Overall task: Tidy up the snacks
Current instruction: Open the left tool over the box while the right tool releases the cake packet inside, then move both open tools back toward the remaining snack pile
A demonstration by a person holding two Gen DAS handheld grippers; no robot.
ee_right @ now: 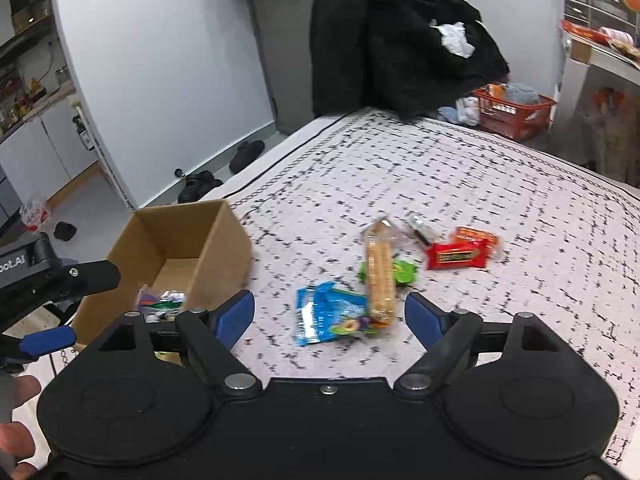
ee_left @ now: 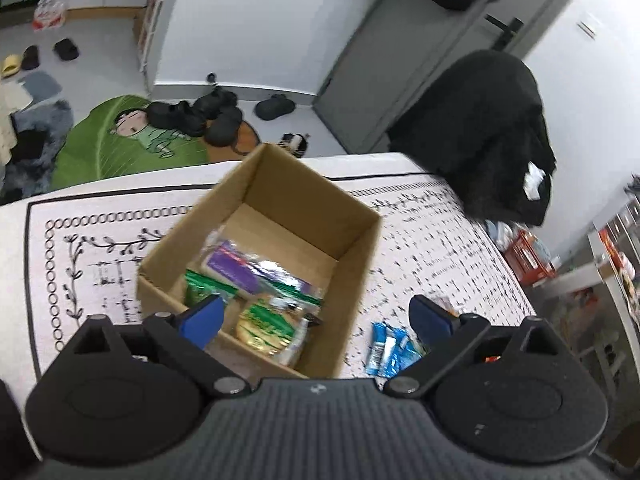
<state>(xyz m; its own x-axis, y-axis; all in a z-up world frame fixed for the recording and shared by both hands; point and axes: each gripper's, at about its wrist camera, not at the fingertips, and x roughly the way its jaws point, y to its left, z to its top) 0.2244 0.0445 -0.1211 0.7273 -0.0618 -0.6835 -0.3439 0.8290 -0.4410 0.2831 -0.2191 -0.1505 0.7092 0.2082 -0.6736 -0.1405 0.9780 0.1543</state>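
An open cardboard box [ee_left: 360, 248] [ee_right: 224, 240] stands on the patterned tablecloth [ee_left: 440, 248]. Inside lie a purple packet [ee_left: 236, 268], a green packet [ee_left: 204, 288] and a yellow-green packet [ee_left: 264, 324]. My left gripper [ee_left: 320, 316] hovers open over the box's near side, nothing between its fingers. Right of the box, a blue packet [ee_left: 388, 348] [ee_right: 324, 312] lies on the cloth. My right gripper [ee_right: 330, 316] is open above the blue packet and a long cracker sleeve [ee_right: 380, 272]. Farther off lie a green packet [ee_right: 404, 272], a red packet [ee_right: 456, 256] and an orange packet [ee_right: 476, 236].
A black garment [ee_right: 400, 40] drapes over a chair at the table's far edge. An orange basket [ee_right: 512, 112] sits on the floor beyond. Shoes [ee_left: 208, 116] and a green rug [ee_left: 120, 140] lie on the floor left. A hand [ee_right: 16, 420] shows at lower left.
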